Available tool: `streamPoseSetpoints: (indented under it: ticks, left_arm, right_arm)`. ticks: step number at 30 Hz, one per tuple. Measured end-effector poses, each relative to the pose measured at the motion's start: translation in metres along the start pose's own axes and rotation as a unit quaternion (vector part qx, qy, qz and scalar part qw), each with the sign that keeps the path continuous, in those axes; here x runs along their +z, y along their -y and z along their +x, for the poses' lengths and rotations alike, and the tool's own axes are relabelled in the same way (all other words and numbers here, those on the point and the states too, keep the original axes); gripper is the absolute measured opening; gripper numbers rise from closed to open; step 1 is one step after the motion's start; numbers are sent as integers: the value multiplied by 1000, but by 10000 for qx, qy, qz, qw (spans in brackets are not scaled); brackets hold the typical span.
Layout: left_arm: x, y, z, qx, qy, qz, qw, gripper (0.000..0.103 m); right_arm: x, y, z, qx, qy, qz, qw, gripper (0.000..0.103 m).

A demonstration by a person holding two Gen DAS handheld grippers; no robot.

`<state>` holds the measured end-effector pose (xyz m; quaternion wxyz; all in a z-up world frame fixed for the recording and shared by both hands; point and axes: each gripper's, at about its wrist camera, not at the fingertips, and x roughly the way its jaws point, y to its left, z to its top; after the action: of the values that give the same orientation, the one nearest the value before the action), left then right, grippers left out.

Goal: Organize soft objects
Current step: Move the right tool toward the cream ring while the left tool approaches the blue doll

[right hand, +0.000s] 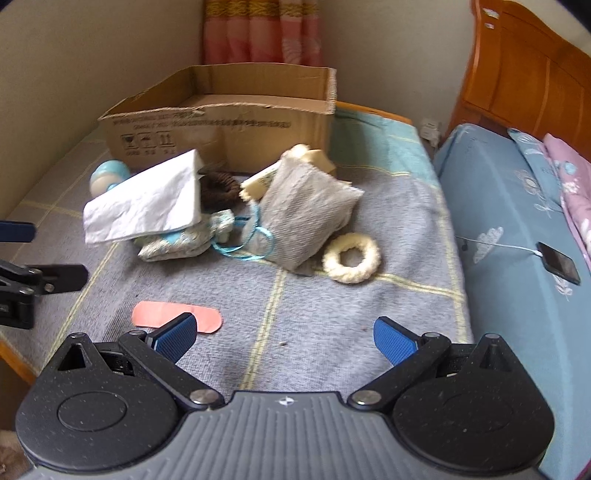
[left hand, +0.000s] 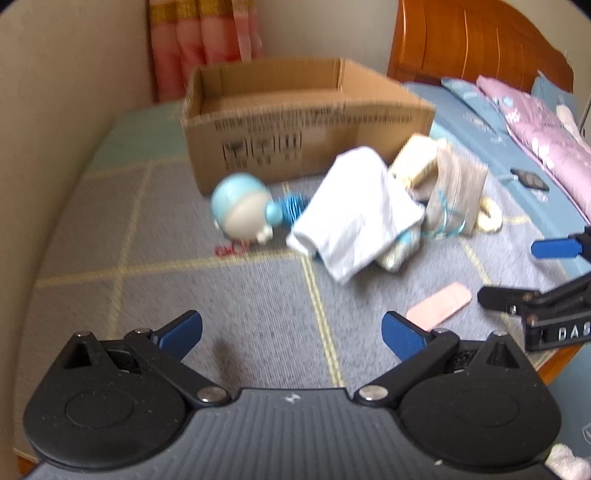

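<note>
A heap of soft things lies on the grey checked mat in front of an open cardboard box (left hand: 295,122) (right hand: 229,118). It holds a white cloth (left hand: 354,218) (right hand: 147,199), a grey fabric pouch (right hand: 306,210) (left hand: 458,184), a cream fluffy ring (right hand: 351,258), a brown knitted piece (right hand: 219,188) and a blue-and-white plush toy (left hand: 243,210) (right hand: 107,175). A pink oval pad (left hand: 439,306) (right hand: 177,314) lies nearer. My left gripper (left hand: 291,332) is open over bare mat. My right gripper (right hand: 284,338) is open too, its left finger just over the pink pad.
A bed with a blue sheet (right hand: 517,229) and a pink quilt (left hand: 546,140) runs along the right, with a phone (right hand: 557,262) and its white cable on it. A wooden headboard (right hand: 524,70) and pink curtains (right hand: 262,29) stand behind. Walls close in the left side.
</note>
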<state>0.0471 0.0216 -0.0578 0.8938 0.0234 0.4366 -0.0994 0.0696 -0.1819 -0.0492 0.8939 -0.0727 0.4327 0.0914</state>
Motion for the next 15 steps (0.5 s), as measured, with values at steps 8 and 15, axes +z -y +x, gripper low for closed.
streamPoseSetpoints:
  ticks: [8, 15]
  left_arm:
    - [-7, -3, 10, 45, -104, 192, 9998, 103]
    - [-10, -10, 8, -124, 34, 421, 9990, 103]
  right_arm:
    - [0, 17, 14, -184, 55, 118, 9997, 103]
    - [3, 34, 29, -159, 21, 259, 9995, 103]
